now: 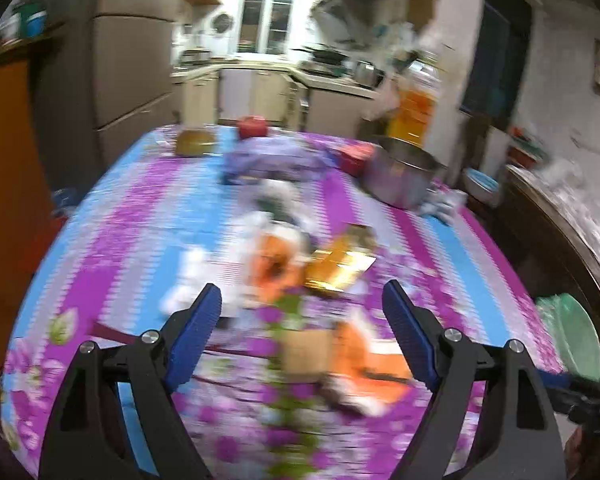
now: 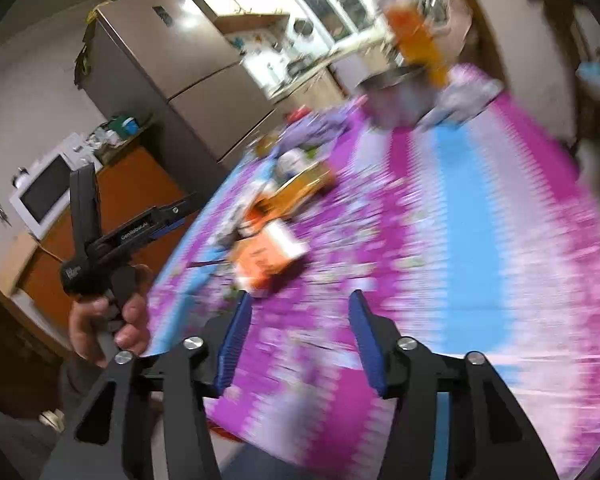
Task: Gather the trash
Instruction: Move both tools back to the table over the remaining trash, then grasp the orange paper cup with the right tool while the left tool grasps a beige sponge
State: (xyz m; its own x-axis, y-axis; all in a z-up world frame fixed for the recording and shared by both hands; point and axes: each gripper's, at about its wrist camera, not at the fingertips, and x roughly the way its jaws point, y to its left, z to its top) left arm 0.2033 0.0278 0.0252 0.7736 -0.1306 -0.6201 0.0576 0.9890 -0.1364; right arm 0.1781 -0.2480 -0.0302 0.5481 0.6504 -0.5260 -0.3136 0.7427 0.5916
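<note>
Both views are motion-blurred. Trash lies on the purple and blue flowered tablecloth: an orange and white carton close to me, an orange wrapper, a gold packet and white crumpled paper. My left gripper is open and empty, held above the table just short of the carton. My right gripper is open and empty, above the cloth to the right of the carton and gold packet. The left gripper shows in the right wrist view, held by a hand.
A steel pot stands at the far right of the table with an oil bottle behind it. A purple bag, a red container and a jar sit at the far end. A fridge stands left, a green plate right.
</note>
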